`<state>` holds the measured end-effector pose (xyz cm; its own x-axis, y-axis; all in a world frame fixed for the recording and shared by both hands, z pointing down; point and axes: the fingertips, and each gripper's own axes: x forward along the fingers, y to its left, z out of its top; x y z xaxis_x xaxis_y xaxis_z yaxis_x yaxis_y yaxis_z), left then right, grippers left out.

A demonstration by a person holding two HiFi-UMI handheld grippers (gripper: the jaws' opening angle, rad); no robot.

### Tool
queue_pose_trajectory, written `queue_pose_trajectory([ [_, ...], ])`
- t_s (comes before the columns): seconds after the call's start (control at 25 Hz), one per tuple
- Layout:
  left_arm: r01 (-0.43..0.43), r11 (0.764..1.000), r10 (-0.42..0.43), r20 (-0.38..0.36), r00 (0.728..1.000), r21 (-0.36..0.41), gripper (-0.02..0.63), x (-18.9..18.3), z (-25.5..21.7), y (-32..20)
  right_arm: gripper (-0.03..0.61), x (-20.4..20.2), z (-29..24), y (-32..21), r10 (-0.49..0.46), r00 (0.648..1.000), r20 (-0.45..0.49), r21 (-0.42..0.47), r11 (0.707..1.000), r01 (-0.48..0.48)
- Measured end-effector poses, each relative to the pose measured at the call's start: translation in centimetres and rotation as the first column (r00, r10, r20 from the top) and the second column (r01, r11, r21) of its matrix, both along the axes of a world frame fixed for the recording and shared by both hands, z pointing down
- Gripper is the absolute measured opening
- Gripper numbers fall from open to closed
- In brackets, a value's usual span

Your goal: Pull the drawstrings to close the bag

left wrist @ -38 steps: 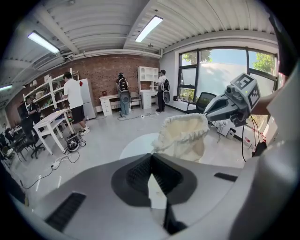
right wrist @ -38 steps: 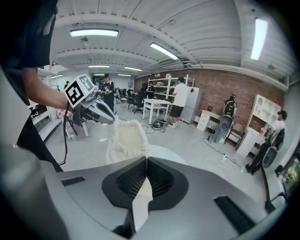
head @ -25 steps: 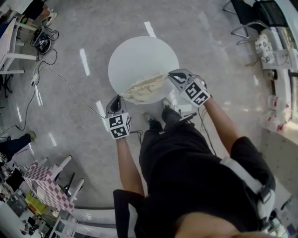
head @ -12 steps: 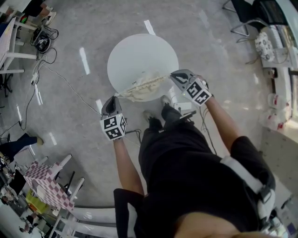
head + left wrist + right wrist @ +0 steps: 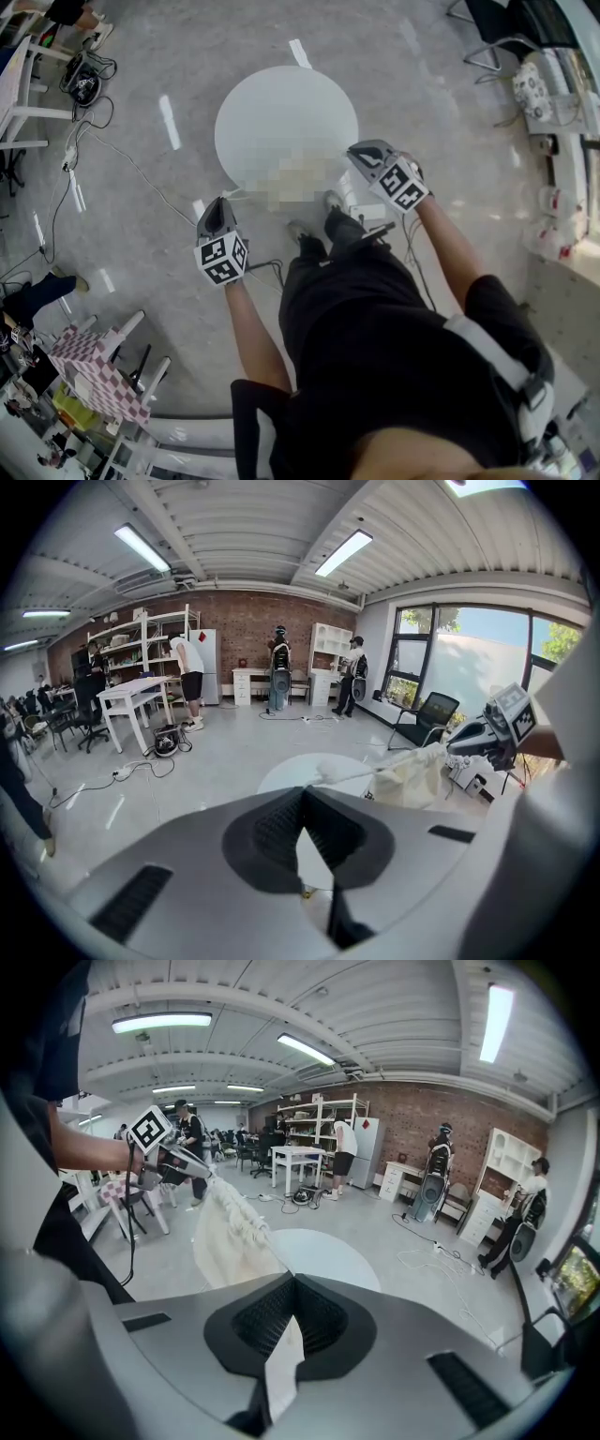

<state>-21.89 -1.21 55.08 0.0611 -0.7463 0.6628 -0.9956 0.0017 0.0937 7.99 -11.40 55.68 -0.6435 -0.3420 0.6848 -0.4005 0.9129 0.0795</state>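
Observation:
A cream cloth bag [image 5: 414, 778] hangs between my two grippers above the round white table [image 5: 281, 103]; its mouth is gathered tight. In the head view a blurred patch covers the bag. My left gripper [image 5: 217, 210] is off the table's near-left edge, shut on a drawstring [image 5: 361, 772] that runs taut to the bag. My right gripper [image 5: 362, 151] is at the table's right edge, shut on the other drawstring [image 5: 274, 1258], with a white end poking out behind the jaws. From the right gripper view the bag [image 5: 228, 1234] hangs toward the left gripper [image 5: 161, 1152].
Cables [image 5: 112, 159] trail over the grey floor left of the table. A checkered table [image 5: 94, 370] stands at the lower left and chairs [image 5: 502, 37] at the upper right. Several people stand by white shelves [image 5: 150, 653] far back in the room.
My left gripper has moved down-left, away from the table, pulling its drawstring out. The right gripper has shifted slightly right. The bag's mouth has drawn tighter.

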Motion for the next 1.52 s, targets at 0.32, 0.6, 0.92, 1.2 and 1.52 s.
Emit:
queue_pose_trajectory([
  [0.32, 0.034, 0.999, -0.034, -0.016, 0.999, -0.004, 0.002, -1.0, 0.2, 1.4, -0.003, 0.6, 0.5, 0.9, 0.002, 1.000, -0.011, -0.013, 1.000, -0.002],
  [0.6, 0.054, 0.998, -0.054, -0.019, 0.998, -0.007, 0.002, -2.0, 0.3, 2.1, -0.003, 0.6, 0.9, 1.5, 0.013, 1.000, 0.003, -0.037, 0.999, -0.013],
  [0.92, 0.063, 0.998, -0.064, -0.018, 0.998, -0.021, 0.002, -2.7, 0.7, 2.9, -0.003, 2.1, 1.4, 1.8, 0.026, 1.000, -0.015, -0.047, 0.999, -0.027],
  [1.2, 0.111, 0.994, -0.112, -0.038, 0.993, -0.021, 0.002, -3.6, 1.3, 3.4, -0.003, 2.9, 1.7, 1.9, 0.052, 0.999, -0.012, -0.056, 0.997, -0.053],
  [1.52, 0.152, 0.988, -0.153, -0.052, 0.987, -0.032, 0.002, -5.0, 1.7, 4.7, -0.003, 3.6, 2.0, 1.8, 0.064, 0.998, -0.008, -0.072, 0.995, -0.064],
])
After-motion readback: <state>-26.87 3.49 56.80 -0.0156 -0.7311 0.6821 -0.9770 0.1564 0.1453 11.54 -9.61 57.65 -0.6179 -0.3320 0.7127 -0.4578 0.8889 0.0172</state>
